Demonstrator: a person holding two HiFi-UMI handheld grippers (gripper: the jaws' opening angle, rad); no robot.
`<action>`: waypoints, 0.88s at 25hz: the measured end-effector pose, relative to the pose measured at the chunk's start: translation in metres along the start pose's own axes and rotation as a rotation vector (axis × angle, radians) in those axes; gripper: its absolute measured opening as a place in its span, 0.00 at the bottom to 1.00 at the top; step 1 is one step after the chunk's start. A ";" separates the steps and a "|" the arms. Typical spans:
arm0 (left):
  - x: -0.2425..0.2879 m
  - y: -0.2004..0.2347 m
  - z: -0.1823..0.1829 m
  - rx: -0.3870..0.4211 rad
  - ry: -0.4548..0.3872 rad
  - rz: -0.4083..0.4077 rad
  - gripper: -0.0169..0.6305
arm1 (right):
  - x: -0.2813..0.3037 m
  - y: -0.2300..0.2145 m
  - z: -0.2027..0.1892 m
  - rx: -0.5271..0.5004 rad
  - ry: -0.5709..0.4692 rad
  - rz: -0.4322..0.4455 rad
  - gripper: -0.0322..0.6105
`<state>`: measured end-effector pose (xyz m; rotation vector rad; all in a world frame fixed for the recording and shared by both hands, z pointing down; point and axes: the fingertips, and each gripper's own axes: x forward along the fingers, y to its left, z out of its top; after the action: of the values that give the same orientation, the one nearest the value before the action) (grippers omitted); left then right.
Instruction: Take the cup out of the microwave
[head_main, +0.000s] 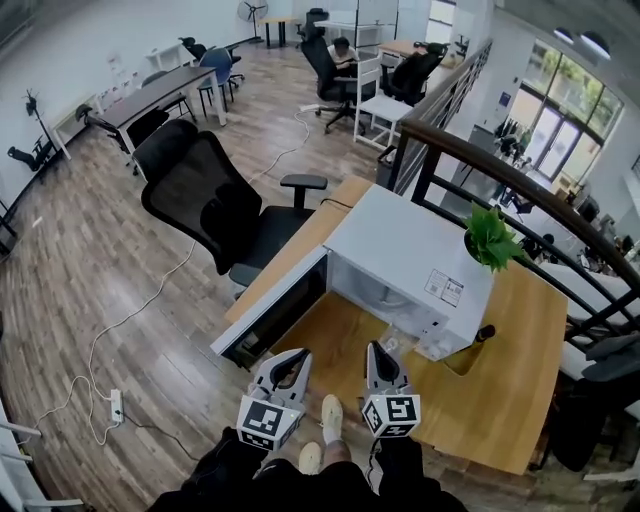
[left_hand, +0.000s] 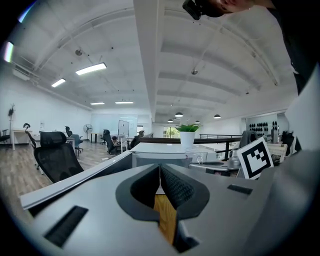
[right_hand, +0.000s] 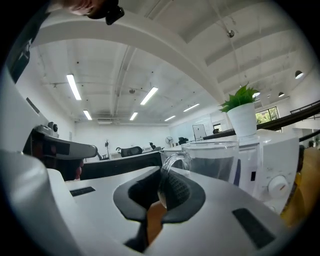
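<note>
The left gripper is hovering with its jaws pressed together and nothing between them, over the bare front part of the wooden table. Its marker cube is showing a black-and-white square pattern and no letters. To its left the microwave door is hanging wide open, its far edge reaching out past the table's left edge toward a black office chair. Beyond the chair the wood floor is lying open, with only a white power strip and its cable trailing across it.

The right gripper is sitting just right of the left one, its jaws closed on the handle of the cup. The clear glass cup is hanging out in front of the jaws. It is already outside the cavity, just in front of the microwave on the side where a round knob is showing. Between the open door and the microwave's body a wedge of bare table is staying free.

On the microwave's top a white sticker is carrying print too small to read. At the far right corner of that top a green plant is standing in a white pot. Behind the table a dark railing is running along, closing off the far side. The table's right half is stretching bare to its right edge.
</note>
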<state>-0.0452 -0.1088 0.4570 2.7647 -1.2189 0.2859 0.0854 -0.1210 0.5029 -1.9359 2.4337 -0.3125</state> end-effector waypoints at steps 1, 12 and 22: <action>-0.003 -0.005 0.002 0.005 -0.004 -0.005 0.07 | -0.008 0.000 0.006 -0.003 -0.007 -0.004 0.08; -0.019 -0.058 0.025 0.026 -0.066 -0.106 0.07 | -0.094 -0.010 0.038 -0.060 -0.040 -0.091 0.08; -0.024 -0.109 0.029 0.061 -0.079 -0.227 0.07 | -0.163 -0.022 0.049 -0.066 -0.075 -0.200 0.08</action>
<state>0.0239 -0.0232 0.4212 2.9575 -0.9128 0.1976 0.1510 0.0252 0.4401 -2.1806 2.2372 -0.1606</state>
